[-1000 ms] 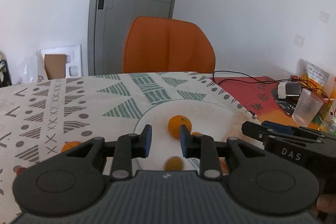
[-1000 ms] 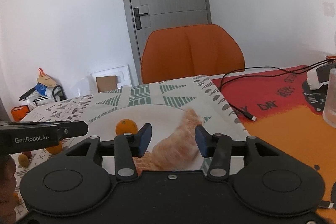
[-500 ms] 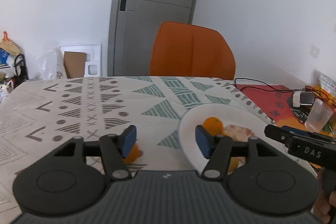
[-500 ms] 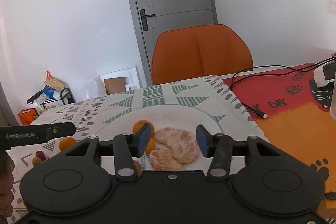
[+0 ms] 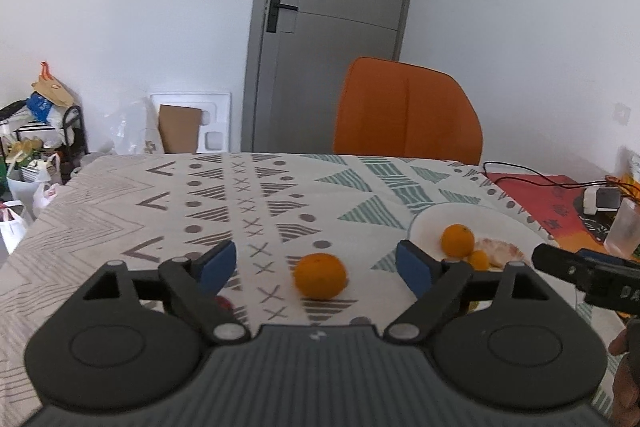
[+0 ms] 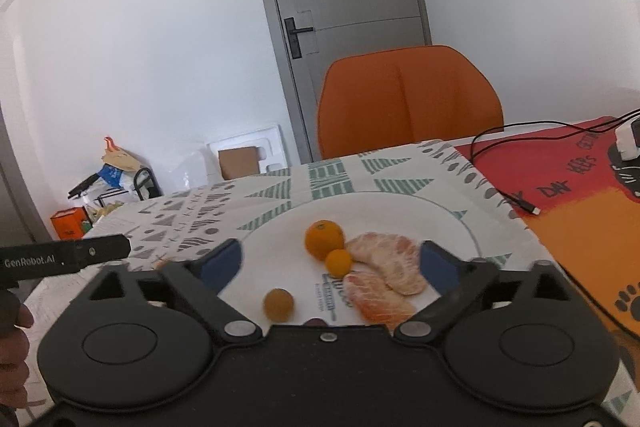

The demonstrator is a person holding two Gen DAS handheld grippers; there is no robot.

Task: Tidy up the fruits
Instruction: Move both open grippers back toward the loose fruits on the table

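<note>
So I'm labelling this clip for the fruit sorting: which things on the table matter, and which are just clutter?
Part of the job:
- white plate
- orange on the cloth
- orange on the plate
- two smaller round orange fruits
- peeled citrus pieces

Lying about:
- black cable
- clear cup
- white charger
- red mat

Ahead of my left gripper point(image 5: 316, 265) the patterned cloth point(image 5: 224, 203) lies open to the far edge; only one orange point(image 5: 320, 275) sits in the lane. Right of it, the plate point(image 5: 500, 223) rim and the other tool block sideways travel. On the right-wrist view, fruit crowds the plate's centre; a black cable point(image 6: 492, 183) crosses the mat beyond.
</note>
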